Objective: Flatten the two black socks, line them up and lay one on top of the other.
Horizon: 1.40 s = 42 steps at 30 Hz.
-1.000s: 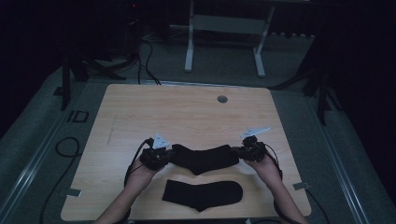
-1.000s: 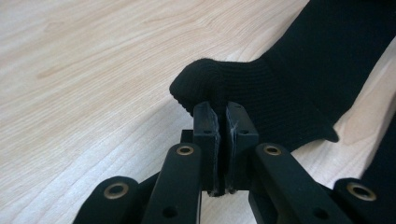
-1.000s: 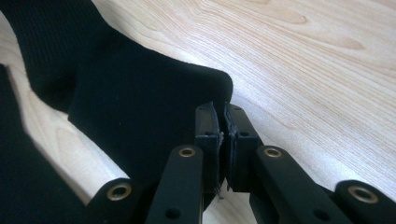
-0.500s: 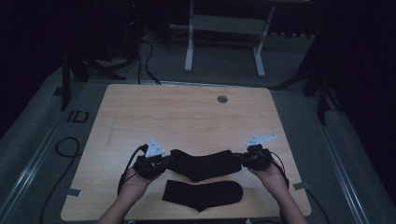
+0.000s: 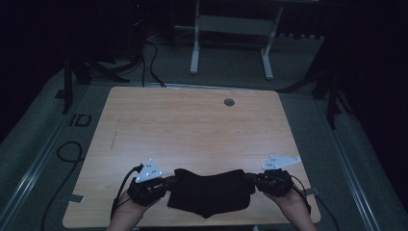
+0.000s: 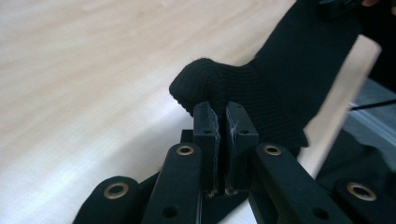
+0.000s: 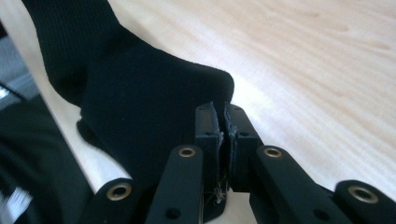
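Note:
A black sock (image 5: 211, 185) is stretched sideways between my two grippers, low over the front of the wooden table (image 5: 192, 130). My left gripper (image 5: 166, 183) is shut on its left end, a bunched knit fold (image 6: 201, 79) pinched between the pads. At the right end, my right gripper (image 5: 250, 179) is shut on the cloth (image 7: 140, 84). In the gripper views the left gripper (image 6: 223, 109) and the right gripper (image 7: 223, 112) each show jaws pressed together on fabric. Beneath the held sock, dark cloth (image 5: 209, 208) reaches toward the front edge and merges with it.
A small round grommet (image 5: 229, 102) sits at the table's far middle. A desk frame (image 5: 231, 33) stands on the floor beyond the table, and cables (image 5: 67, 154) lie at the left. The table's front edge (image 5: 96, 224) is just below my hands.
Both hands have pulled the stretched sock toward the front edge. It now covers the second black sock that lay apart there one second ago.

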{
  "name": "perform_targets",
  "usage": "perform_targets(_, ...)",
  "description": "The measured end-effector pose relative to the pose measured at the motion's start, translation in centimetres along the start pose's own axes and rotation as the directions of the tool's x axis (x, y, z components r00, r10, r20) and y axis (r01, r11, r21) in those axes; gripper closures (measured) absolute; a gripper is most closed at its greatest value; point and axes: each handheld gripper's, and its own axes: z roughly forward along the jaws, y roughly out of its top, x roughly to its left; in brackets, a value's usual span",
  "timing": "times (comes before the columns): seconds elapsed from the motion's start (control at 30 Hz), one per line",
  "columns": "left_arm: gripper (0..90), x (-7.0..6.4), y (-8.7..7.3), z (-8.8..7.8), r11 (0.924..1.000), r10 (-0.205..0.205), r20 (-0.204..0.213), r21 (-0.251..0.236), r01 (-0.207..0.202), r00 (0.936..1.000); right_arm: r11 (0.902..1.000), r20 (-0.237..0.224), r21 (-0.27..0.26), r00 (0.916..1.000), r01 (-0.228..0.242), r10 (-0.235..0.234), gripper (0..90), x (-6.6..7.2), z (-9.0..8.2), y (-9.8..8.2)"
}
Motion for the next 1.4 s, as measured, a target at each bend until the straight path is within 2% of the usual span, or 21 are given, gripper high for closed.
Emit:
perform_targets(0.07,85.5,-0.2,-0.6,0.1,0.9998,-0.020,0.019,0.008,0.020,0.9996,0.9999,-0.008,0.012,1.0000,-0.005,0.005,85.2,0.5,0.0,-0.6)
perform_targets(0.13,85.5,-0.4,-1.4,0.6,0.9993,-0.022,0.006,0.031,0.022,0.9997,0.9995,-0.012,0.030,0.9999,-0.003,0.004,85.2,1.0,0.3,-1.2)
perform_targets(0.17,85.4,-0.4,-1.8,1.1,0.9981,-0.031,0.015,0.054,0.030,0.9994,0.9991,-0.021,0.041,0.9997,-0.008,0.009,85.2,1.1,0.6,-1.6)
perform_targets(0.23,85.4,-0.4,-1.8,1.1,0.9981,-0.031,0.015,0.054,0.030,0.9994,0.9982,-0.028,0.057,0.9995,-0.017,0.018,85.2,1.1,1.0,-2.0)
perform_targets(0.27,85.4,-0.4,-3.2,2.8,0.9932,-0.043,0.006,0.108,0.042,0.9990,0.9953,-0.039,0.094,0.9989,-0.024,0.027,85.2,1.0,2.1,-2.8)
perform_targets(0.3,85.4,-0.3,-3.5,3.2,0.9915,-0.049,-0.002,0.120,0.048,0.9988,0.9942,-0.037,0.103,0.9987,-0.032,0.036,85.1,0.9,2.7,-3.1)
perform_targets(0.47,85.1,0.3,-4.5,4.8,0.9848,-0.062,-0.011,0.162,0.063,0.9980,0.9854,-0.012,0.158,0.9976,-0.065,0.068,84.7,-0.1,4.7,-4.5)
perform_targets(0.6,85.0,0.3,-4.9,5.6,0.9816,-0.045,-0.018,0.185,0.048,0.9988,0.9832,0.003,0.166,0.9970,-0.076,0.077,84.0,-0.6,5.3,-4.9)
perform_targets(0.93,84.8,1.4,-4.2,6.9,0.9859,-0.012,-0.033,0.166,0.018,0.9994,0.9834,0.034,0.168,0.9973,-0.070,0.065,83.0,-1.9,6.0,-4.2)
perform_targets(1.2,84.6,3.4,-3.4,8.1,0.9907,-0.034,-0.049,0.130,0.040,0.9982,0.9846,0.059,0.160,0.9963,-0.071,0.062,83.1,-3.9,7.7,-2.4)
perform_targets(1.4,84.5,4.9,-2.8,8.7,0.9934,-0.029,-0.060,0.109,0.035,0.9978,0.9856,0.074,0.149,0.9949,-0.079,0.069,83.1,-5.4,8.8,-1.1)
